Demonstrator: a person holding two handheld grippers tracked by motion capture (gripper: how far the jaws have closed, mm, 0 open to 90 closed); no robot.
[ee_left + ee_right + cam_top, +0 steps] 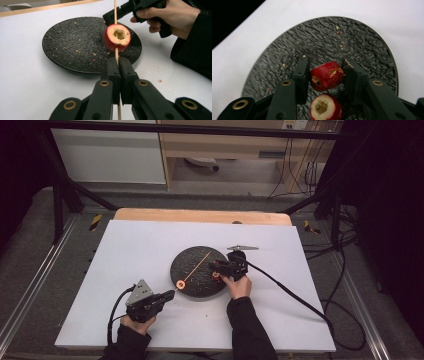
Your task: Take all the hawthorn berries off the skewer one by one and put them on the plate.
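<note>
A thin wooden skewer (196, 265) slants over the black plate (192, 257). My left gripper (172, 294) is shut on its near end. A cored red fruit (179, 283) is threaded on the skewer, just past the left gripper (118, 62) tips; its hollow faces the camera (117, 37). My right gripper (212, 268) hangs over the plate's right side. In the right gripper view, the right gripper (326, 61) has both pads touching a second red fruit piece (327, 76). A third cored fruit (325, 107) lies just below, near the camera.
The plate (70, 42) carries scattered crumbs and stands on a white board (125, 250) over a wooden table (200, 215). Cables (290, 292) trail from both grippers toward the near edge. A dark frame surrounds the table.
</note>
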